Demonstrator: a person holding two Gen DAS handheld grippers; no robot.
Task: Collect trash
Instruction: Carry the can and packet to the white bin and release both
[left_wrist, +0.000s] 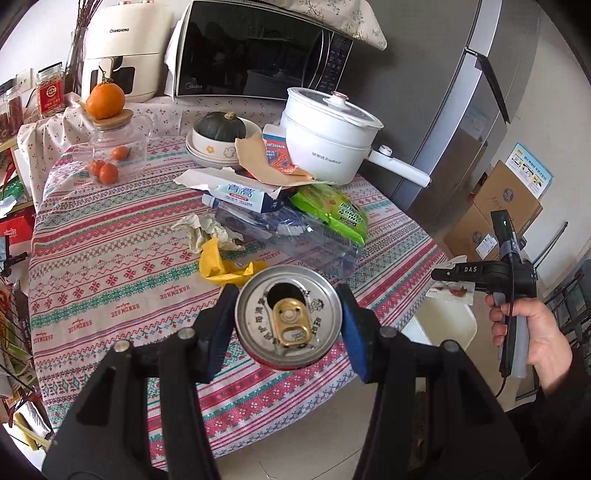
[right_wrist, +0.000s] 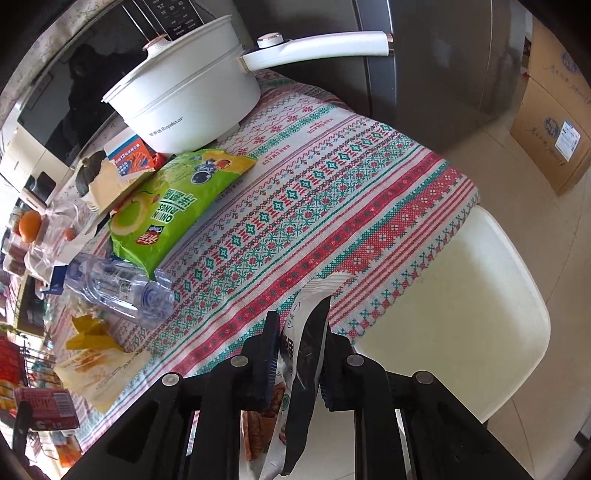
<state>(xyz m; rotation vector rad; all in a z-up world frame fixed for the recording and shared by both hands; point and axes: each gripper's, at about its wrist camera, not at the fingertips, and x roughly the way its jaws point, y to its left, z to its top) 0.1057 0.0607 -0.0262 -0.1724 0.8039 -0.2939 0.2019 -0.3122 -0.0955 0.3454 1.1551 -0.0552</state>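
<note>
My left gripper (left_wrist: 286, 317) is shut on an opened red drink can (left_wrist: 288, 314), held above the near edge of the patterned tablecloth (left_wrist: 110, 258). My right gripper (right_wrist: 299, 332) is shut on a white snack wrapper (right_wrist: 301, 354), held over the table's right edge; it also shows in the left wrist view (left_wrist: 452, 286). On the table lie a crushed clear bottle (right_wrist: 118, 284), a green onion-rings bag (right_wrist: 170, 199), a yellow wrapper (left_wrist: 225, 267), crumpled paper (left_wrist: 205, 230), a torn white-blue box (left_wrist: 240, 192) and torn cardboard (left_wrist: 258, 158).
A white electric pot (left_wrist: 328, 144) stands at the back right, with a microwave (left_wrist: 258, 48), an air fryer (left_wrist: 125, 51), a squash in bowls (left_wrist: 221, 136) and a glass jar with oranges (left_wrist: 114, 147). A cream chair (right_wrist: 461, 295) stands by the table; a fridge (left_wrist: 461, 92) and cardboard boxes (left_wrist: 495, 206) stand right.
</note>
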